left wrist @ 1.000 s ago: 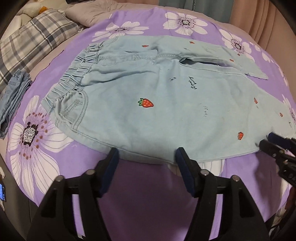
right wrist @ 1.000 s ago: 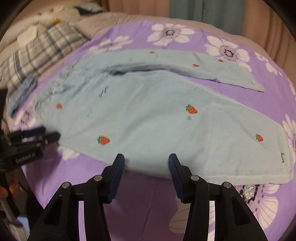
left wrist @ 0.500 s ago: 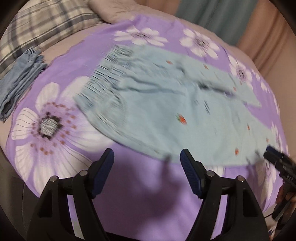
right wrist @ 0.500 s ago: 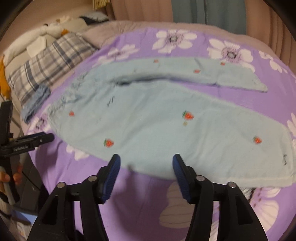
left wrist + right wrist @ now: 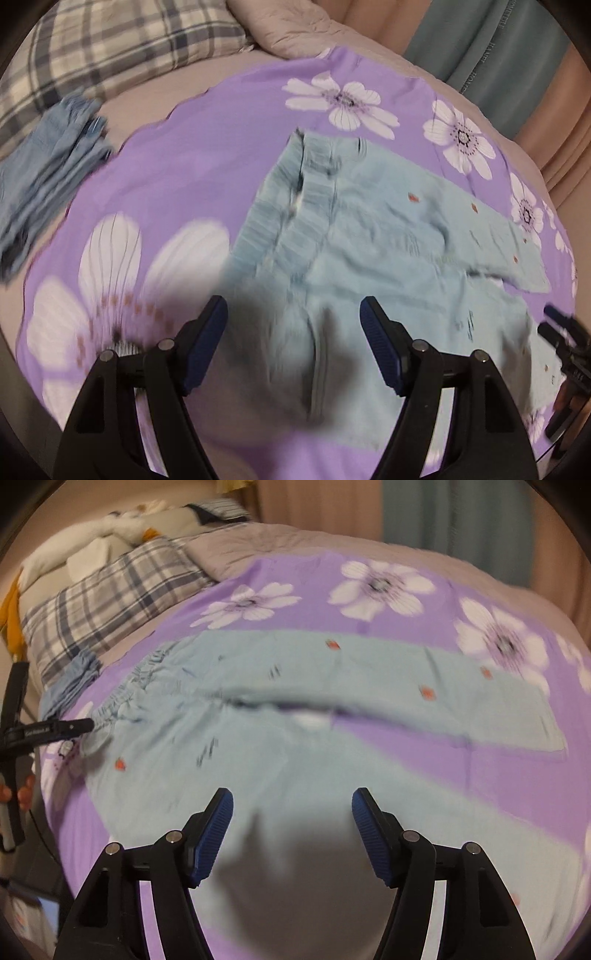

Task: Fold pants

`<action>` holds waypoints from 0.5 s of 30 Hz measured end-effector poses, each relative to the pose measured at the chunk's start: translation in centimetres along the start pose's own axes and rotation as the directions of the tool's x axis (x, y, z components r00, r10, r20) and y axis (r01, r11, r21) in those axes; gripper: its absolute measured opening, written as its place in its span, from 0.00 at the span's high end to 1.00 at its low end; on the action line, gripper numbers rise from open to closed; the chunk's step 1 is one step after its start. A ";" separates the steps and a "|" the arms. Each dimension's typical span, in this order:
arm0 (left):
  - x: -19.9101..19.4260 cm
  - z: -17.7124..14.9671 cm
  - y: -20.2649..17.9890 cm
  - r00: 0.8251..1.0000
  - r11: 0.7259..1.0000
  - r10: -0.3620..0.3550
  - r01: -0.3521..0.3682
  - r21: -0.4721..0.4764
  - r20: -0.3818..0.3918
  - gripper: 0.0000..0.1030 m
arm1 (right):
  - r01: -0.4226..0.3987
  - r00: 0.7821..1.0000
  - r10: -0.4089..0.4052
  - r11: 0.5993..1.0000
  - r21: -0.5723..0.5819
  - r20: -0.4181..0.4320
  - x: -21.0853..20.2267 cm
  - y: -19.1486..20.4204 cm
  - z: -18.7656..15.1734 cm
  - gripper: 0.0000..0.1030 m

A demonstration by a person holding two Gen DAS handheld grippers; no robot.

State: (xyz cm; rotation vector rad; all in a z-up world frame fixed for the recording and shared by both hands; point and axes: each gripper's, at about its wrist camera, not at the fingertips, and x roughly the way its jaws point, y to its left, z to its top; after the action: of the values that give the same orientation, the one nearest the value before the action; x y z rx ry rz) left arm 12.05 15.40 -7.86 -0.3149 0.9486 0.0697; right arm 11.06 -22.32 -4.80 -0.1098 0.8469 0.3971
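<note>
One pair of pale blue pants (image 5: 388, 258) lies blurred on the floral sheet (image 5: 177, 173); left gripper (image 5: 293, 347) and right gripper (image 5: 291, 834) gape, empty, their handles cropped.

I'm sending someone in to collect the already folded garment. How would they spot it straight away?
Start at the purple flowered sheet on the bed and look past its edge toward the plaid pillow. There lies the folded blue garment, a small darker bundle, unlike the pale strawberry-print pants spread flat on the sheet.
</note>
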 end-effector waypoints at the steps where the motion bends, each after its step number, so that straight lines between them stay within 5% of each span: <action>1: 0.4 0.8 -0.1 1.000 1.000 0.002 -0.002 0.008 0.004 0.28 | -0.005 1.000 0.006 0.999 -0.043 0.008 0.7 0.0 1.4 0.35; 10: 5.5 9.2 -0.6 0.999 1.000 0.000 0.000 0.021 0.043 0.28 | 0.036 0.999 -0.040 0.950 -0.310 -0.007 10.1 0.6 11.6 0.35; 15: 8.2 11.7 -0.1 0.999 0.999 -0.039 0.039 0.009 -0.002 0.28 | -0.028 0.998 0.006 0.929 -0.370 -0.061 14.2 0.9 15.8 0.35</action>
State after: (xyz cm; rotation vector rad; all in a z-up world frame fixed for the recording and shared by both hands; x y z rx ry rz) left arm 26.07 18.08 -8.17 -0.3247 0.9437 0.0297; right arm 30.37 -13.33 -4.91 -0.4676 0.8238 0.5706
